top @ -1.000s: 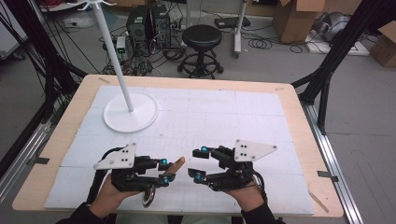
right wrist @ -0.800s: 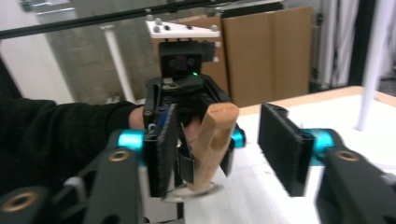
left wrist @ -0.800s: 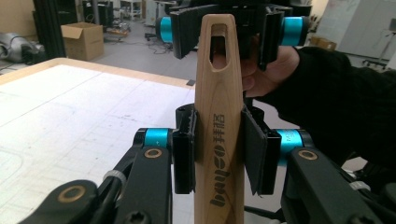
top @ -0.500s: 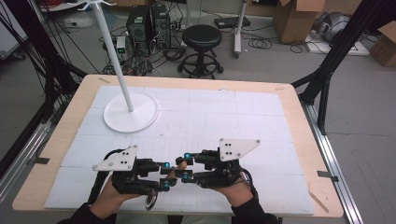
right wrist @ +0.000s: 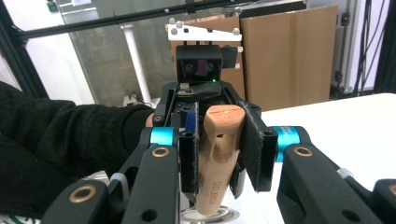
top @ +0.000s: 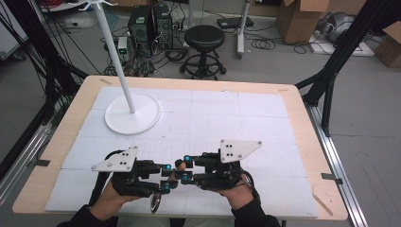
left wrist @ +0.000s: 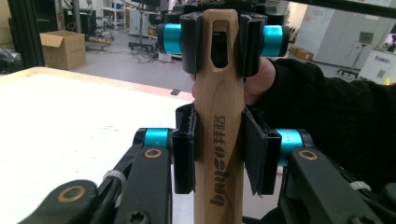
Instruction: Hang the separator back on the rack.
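a dark burned brand mark runs along the wooden handle [left wrist: 219,154] at centre frame in the left gripper view: latin letters like "buyeo", then two chinese characters, not surely readable.

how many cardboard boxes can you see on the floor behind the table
2 in the high view: one cardboard box beyond the table's far right corner, another box at the right edge. More may be hidden.
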`<state>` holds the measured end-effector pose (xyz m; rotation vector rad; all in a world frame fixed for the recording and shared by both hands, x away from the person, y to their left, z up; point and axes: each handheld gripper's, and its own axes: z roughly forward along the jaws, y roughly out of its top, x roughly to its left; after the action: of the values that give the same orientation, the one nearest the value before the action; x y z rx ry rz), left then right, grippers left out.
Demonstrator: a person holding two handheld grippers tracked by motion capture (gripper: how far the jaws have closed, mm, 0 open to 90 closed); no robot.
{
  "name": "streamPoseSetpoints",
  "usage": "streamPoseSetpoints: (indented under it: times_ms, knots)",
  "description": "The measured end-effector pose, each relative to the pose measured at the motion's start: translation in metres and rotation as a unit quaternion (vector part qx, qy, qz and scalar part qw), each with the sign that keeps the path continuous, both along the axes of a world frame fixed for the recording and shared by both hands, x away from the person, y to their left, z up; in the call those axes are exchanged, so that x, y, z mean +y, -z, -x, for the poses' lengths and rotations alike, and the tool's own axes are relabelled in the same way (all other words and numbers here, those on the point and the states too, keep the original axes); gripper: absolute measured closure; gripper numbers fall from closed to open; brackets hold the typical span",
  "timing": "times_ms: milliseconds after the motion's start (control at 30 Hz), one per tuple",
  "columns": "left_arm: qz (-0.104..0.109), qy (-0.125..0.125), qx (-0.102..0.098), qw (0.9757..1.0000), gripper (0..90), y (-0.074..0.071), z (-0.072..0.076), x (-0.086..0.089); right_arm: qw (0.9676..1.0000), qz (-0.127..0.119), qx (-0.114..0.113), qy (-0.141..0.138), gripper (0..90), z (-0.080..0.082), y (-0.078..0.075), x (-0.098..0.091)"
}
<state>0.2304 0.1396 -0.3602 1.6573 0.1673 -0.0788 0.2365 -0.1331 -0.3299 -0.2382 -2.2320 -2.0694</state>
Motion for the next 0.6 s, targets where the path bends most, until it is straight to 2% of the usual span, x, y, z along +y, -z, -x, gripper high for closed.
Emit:
streamPoseSetpoints:
  times_ms: [200, 233, 400, 600]
  knots:
    - [0.008, -0.005, 0.004, 0.9999, 66.4, 0.000, -0.001, 0.001, 0.9999, 0.008, 0.001, 0.008, 70.9, 0.000, -0.005, 0.004]
    - [0.014, -0.011, 0.011, 0.9998, 65.6, 0.000, -0.001, 0.002, 0.9999, 0.010, 0.001, 0.011, 70.9, 0.001, -0.007, 0.005]
    - [0.006, -0.030, 0.020, 0.9993, 49.1, 0.002, -0.001, -0.001, 0.9995, 0.020, -0.007, 0.023, 70.9, 0.002, -0.016, 0.006]
    - [0.007, -0.044, 0.022, 0.9988, 40.9, 0.004, -0.002, -0.002, 0.9989, 0.025, -0.008, 0.038, 71.0, 0.002, -0.023, 0.005]
